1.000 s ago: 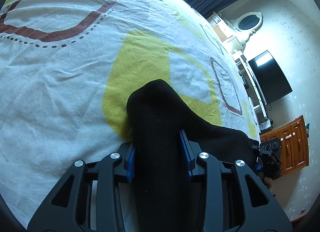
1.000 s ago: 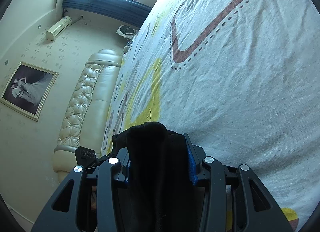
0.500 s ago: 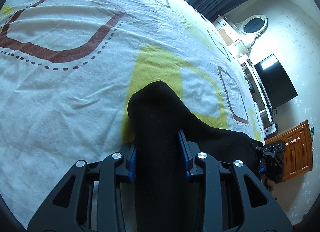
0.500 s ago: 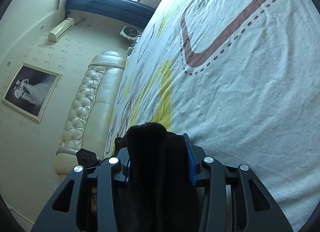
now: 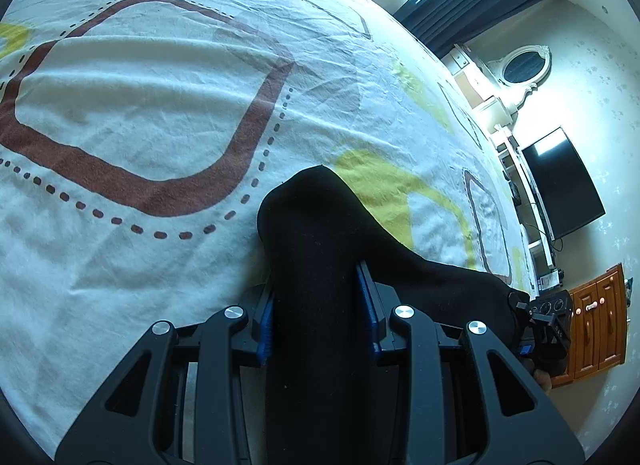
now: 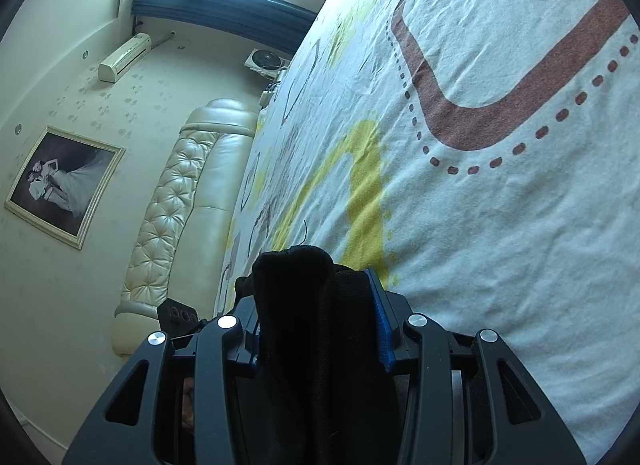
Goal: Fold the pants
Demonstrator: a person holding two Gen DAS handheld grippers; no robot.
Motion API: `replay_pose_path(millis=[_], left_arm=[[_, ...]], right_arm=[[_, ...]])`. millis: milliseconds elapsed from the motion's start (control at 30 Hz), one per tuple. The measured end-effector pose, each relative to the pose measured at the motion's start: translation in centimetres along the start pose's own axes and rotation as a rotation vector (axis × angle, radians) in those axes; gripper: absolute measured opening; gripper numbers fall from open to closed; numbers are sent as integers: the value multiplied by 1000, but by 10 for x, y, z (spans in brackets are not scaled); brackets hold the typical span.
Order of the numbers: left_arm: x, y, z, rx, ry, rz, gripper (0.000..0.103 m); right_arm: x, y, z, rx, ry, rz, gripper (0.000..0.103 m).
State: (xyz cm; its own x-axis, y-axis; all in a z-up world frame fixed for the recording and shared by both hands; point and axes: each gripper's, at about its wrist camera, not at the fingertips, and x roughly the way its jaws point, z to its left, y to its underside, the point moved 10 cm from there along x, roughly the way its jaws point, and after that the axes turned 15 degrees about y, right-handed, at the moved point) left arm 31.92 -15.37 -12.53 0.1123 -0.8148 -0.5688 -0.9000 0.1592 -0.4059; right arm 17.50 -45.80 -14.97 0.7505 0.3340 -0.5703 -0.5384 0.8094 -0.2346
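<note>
Black pants [image 5: 320, 249] fill the lower centre of both our views: our left gripper [image 5: 318, 321] and right gripper [image 6: 320, 329] each clamp them, stretched rightward between us over the bed [image 5: 140, 113].

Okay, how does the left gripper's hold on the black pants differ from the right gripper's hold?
The left gripper grips smooth fabric of the black pants that pokes well past its fingers; the right gripper holds a thicker bunch with a visible fold line, ending close to its fingers. From the left gripper, fabric stretches sideways to the other gripper; the right wrist view shows no such span. Both are shut on the pants above the patterned bedsheet.
</note>
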Motion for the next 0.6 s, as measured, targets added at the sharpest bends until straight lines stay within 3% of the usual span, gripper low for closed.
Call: replay_pose_path(millis=[600], left_arm=[[4, -14, 10, -1, 4, -10, 34]], right_arm=[[10, -4, 4, 6, -13, -11, 42]])
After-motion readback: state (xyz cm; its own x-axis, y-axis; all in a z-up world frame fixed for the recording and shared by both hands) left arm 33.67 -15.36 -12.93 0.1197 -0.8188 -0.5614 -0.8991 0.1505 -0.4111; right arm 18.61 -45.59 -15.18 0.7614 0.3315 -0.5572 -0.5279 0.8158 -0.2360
